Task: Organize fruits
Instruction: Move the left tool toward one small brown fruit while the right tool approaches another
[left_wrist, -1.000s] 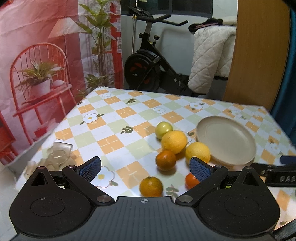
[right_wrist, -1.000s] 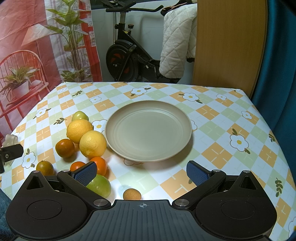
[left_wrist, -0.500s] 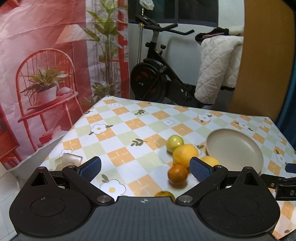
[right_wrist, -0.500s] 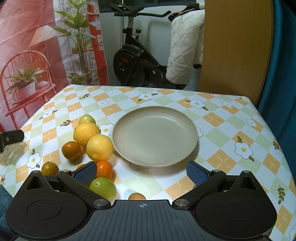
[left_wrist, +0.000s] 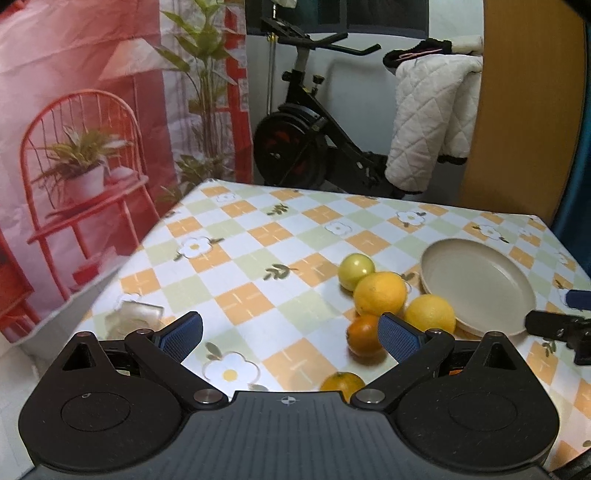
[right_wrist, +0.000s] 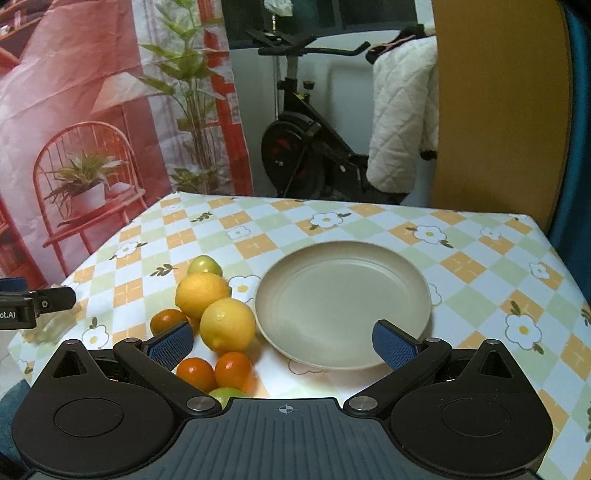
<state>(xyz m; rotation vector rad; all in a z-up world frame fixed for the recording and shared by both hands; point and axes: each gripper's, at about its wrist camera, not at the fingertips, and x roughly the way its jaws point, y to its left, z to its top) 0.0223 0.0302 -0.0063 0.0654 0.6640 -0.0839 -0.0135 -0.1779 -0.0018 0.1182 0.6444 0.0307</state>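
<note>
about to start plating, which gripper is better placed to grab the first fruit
Right, probably. The right gripper is open, with the lemon and plate both just ahead. The left gripper is open too, but it mostly faces bare tablecloth.

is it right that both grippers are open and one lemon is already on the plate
Not quite. Both the left gripper and right gripper are open, but the plate holds nothing. The right wrist view shows both lemons on the table, left of the plate.
</note>
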